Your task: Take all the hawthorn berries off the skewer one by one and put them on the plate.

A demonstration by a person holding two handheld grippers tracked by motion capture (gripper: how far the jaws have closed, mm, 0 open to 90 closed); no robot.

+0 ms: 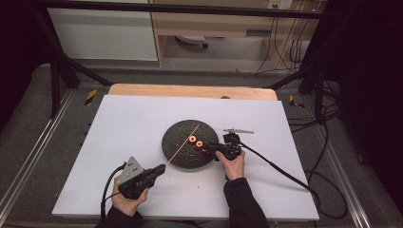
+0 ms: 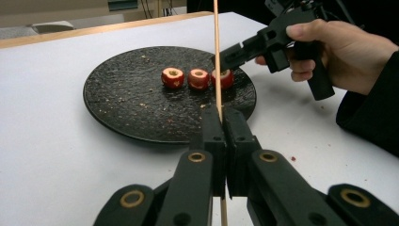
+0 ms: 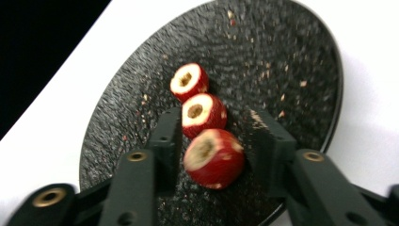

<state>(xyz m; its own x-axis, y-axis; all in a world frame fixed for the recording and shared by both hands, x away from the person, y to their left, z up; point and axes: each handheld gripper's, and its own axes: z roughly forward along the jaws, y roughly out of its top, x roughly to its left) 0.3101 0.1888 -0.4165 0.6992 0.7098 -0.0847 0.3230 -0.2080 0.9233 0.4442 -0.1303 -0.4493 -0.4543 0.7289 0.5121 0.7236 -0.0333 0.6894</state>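
High view, white table, grey floor, wooden shelving

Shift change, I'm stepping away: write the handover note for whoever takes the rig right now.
Left gripper: shut on the wooden skewer, which slants out over the black plate.
Right gripper: jaws open around the nearest fruit piece, with gaps on both sides, so no grip yet.
Things: three red cored fruit pieces lie in a row on the plate; the middle piece and far piece lie untouched.
Done: nothing is threaded on the skewer.
Left: probably close on the nearest piece, push it onto the skewer, then repeat for the other two.
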